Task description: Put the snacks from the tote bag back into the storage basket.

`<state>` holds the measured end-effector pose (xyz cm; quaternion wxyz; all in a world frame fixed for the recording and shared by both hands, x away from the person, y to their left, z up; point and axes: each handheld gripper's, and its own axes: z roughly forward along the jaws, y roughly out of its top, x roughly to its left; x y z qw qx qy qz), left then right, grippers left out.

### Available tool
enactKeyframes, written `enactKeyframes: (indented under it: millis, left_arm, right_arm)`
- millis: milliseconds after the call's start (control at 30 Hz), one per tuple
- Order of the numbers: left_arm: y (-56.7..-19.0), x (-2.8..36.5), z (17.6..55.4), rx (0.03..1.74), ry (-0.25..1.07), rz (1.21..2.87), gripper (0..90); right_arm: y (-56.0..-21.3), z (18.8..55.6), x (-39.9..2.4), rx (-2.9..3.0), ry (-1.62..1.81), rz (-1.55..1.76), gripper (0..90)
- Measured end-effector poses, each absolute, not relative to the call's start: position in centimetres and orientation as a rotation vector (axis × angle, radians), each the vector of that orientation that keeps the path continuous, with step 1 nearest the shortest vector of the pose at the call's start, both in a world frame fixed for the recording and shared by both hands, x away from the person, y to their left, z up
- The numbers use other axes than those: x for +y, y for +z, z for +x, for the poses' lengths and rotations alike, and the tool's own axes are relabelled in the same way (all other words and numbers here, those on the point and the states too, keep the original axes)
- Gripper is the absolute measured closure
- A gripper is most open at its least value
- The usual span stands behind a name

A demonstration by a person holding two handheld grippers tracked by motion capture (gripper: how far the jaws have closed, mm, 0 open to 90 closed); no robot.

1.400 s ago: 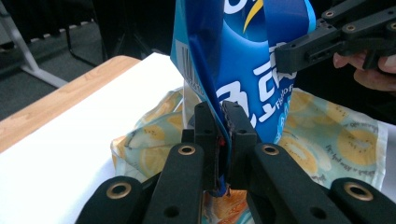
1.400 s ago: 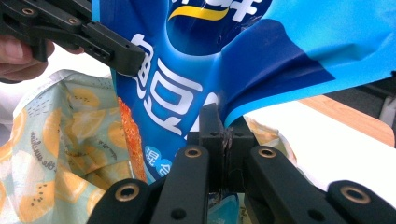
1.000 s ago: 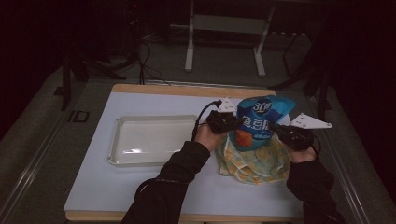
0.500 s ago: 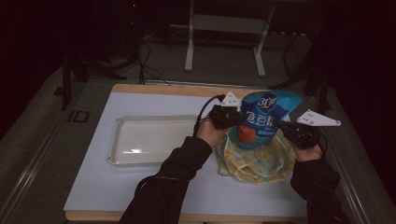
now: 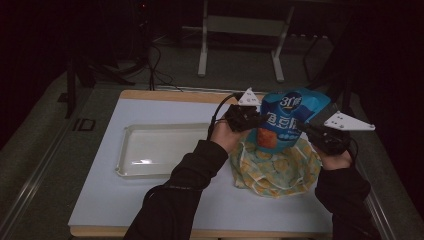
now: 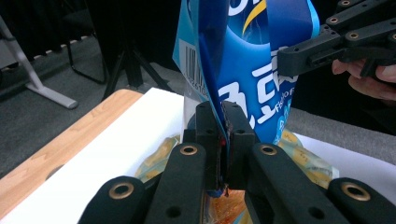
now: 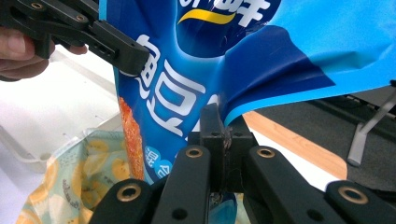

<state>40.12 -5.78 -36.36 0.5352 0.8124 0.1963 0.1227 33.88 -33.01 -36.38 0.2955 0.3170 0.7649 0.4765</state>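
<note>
A blue snack bag (image 5: 287,117) with white lettering hangs upright between both grippers above a yellow patterned cloth bag (image 5: 275,167) on the white table top (image 5: 150,200). My left gripper (image 5: 252,119) is shut on the snack bag's left edge (image 6: 210,70); its jaws are pressed together on the foil at my left gripper (image 6: 223,126). My right gripper (image 5: 309,131) is shut on the bag's right edge, jaws clamped at my right gripper (image 7: 225,135) on the snack bag (image 7: 187,93). The cloth bag (image 7: 88,172) lies under it, and shows as cloth bag (image 6: 303,163) too.
A clear shallow tray (image 5: 150,150) lies on the table's left half. The wooden table edge (image 5: 165,95) runs along the back. A metal stand (image 5: 240,35) and cables (image 5: 155,65) are on the dark floor beyond.
Both grippers have shifted slightly right and up with the snack bag, which now hangs a little higher over the cloth bag.
</note>
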Motion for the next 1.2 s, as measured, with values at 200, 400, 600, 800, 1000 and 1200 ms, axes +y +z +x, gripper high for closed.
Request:
enactKeyframes:
  millis: [200,400,600,800,1000,1200]
  left_arm:
    - [-35.5,-5.3,39.9,0.467,0.298,1.923,88.7]
    - [-34.3,-4.8,39.7,0.458,0.323,1.916,88.6]
    - [-33.1,-3.7,39.4,0.463,0.340,1.898,88.7]
    - [-32.2,-2.2,39.0,0.477,0.354,1.890,88.7]
    - [-31.5,-0.5,38.5,0.488,0.382,1.890,88.7]
    - [-31.1,1.4,38.0,0.506,0.397,1.882,88.7]
  right_arm:
    - [-35.5,33.7,-32.6,2.024,1.275,0.824,89.7]
    - [-34.5,33.6,-32.2,2.014,1.282,0.804,89.8]
    - [-33.1,33.6,-31.3,2.009,1.282,0.772,89.8]
    - [-32.1,33.6,-29.9,2.016,1.285,0.744,89.8]
    - [-31.5,33.7,-28.4,2.021,1.304,0.719,89.8]
    - [-30.9,33.9,-26.5,2.037,1.309,0.686,89.8]
